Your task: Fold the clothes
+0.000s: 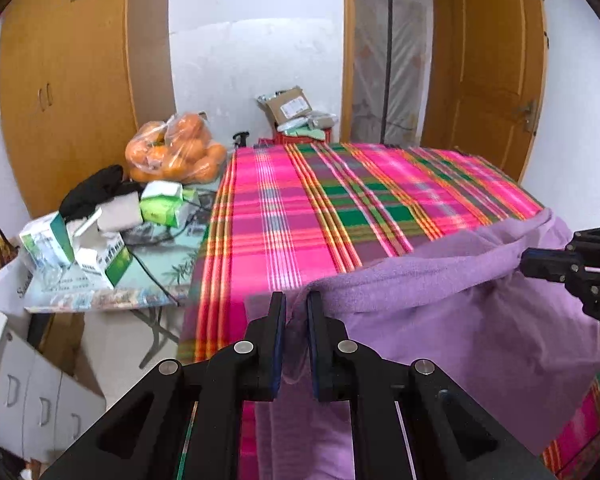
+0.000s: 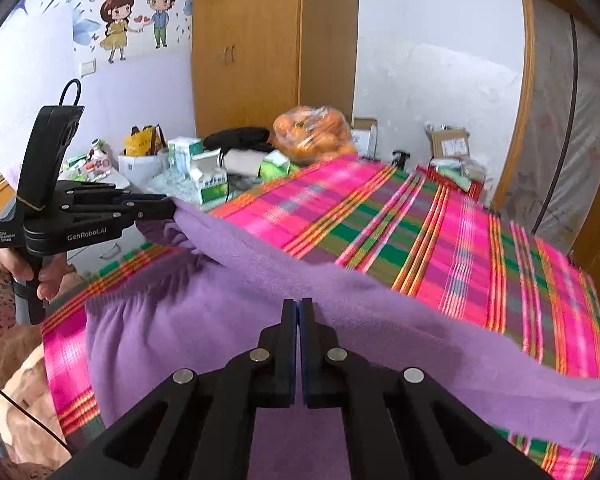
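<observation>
A purple fleece garment (image 1: 440, 308) hangs over the near edge of a table covered by a pink and green plaid cloth (image 1: 300, 208). My left gripper (image 1: 296, 304) is shut on a bunched fold of its upper edge, with fabric showing between the fingers. Far right in this view, the right gripper (image 1: 526, 264) pinches the other end of that edge. In the right wrist view the right gripper (image 2: 299, 304) is shut on the purple garment (image 2: 228, 320), and the left gripper (image 2: 171, 208) holds its far corner, lifted a little above the plaid cloth (image 2: 420, 220). A hand (image 2: 40, 276) grips the left tool's handle.
A side table (image 1: 156, 280) left of the plaid one carries green and white boxes (image 1: 112, 264), a black cloth (image 1: 92, 192) and a bag of oranges (image 1: 176, 156). White drawers (image 1: 32, 396) stand below it. A wardrobe (image 1: 68, 80), a wooden door (image 1: 488, 72) and cartons (image 1: 290, 106) lie behind.
</observation>
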`<act>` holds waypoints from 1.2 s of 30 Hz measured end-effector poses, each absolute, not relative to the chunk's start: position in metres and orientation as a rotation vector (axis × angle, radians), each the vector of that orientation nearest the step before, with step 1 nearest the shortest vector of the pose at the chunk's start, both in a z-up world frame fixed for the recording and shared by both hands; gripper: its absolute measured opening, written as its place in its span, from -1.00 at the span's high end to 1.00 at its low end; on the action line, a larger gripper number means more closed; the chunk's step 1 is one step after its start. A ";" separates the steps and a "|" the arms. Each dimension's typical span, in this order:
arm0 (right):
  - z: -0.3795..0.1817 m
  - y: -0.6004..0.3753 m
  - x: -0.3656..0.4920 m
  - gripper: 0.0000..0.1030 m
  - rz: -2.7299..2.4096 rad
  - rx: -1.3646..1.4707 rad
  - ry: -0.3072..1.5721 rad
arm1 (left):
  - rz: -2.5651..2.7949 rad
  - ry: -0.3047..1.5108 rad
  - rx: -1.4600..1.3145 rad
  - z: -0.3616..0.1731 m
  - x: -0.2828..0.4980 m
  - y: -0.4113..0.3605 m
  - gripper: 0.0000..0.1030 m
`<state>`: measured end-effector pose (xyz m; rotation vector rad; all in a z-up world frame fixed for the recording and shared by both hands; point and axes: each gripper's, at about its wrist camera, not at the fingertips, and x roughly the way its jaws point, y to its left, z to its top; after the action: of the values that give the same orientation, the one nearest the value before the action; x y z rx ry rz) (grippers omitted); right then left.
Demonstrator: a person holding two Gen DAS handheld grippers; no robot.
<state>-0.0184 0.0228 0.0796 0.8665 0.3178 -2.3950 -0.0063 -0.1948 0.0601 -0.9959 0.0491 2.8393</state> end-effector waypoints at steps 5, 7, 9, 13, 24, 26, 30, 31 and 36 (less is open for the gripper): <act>0.070 0.025 -0.009 0.96 -2.342 0.898 0.333 | 2.829 0.023 -1.013 0.054 -0.003 -0.195 0.80; 0.071 0.029 -0.006 0.87 -2.348 0.873 0.352 | 2.826 0.013 -1.017 0.053 -0.001 -0.195 0.80; 0.072 0.032 -0.003 0.63 -2.378 0.845 0.369 | 2.822 0.003 -1.021 0.051 0.000 -0.195 0.80; 0.061 0.028 -0.008 0.21 -2.313 0.893 0.425 | 2.817 -0.012 -1.032 0.048 0.002 -0.195 0.80; 0.050 0.007 -0.034 0.21 -2.267 0.893 0.578 | 2.799 -0.031 -1.072 0.044 -0.002 -0.200 0.80; 0.047 0.003 -0.038 0.21 -2.233 0.909 0.593 | 2.797 -0.036 -1.077 0.043 -0.002 -0.200 0.80; 0.039 0.002 -0.041 0.21 -2.179 0.967 0.584 | 2.790 -0.051 -1.091 0.040 -0.004 -0.201 0.80; 0.038 0.003 -0.042 0.25 -2.177 0.971 0.573 | 2.788 -0.052 -1.094 0.040 -0.005 -0.202 0.80; 0.034 0.006 -0.043 0.48 -2.191 0.987 0.558 | 2.785 -0.055 -1.097 0.039 -0.005 -0.202 0.80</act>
<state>-0.0434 0.0062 0.0344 0.9865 0.5585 -2.1906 -0.0052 -0.2022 0.0391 -1.0972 -0.0555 2.7852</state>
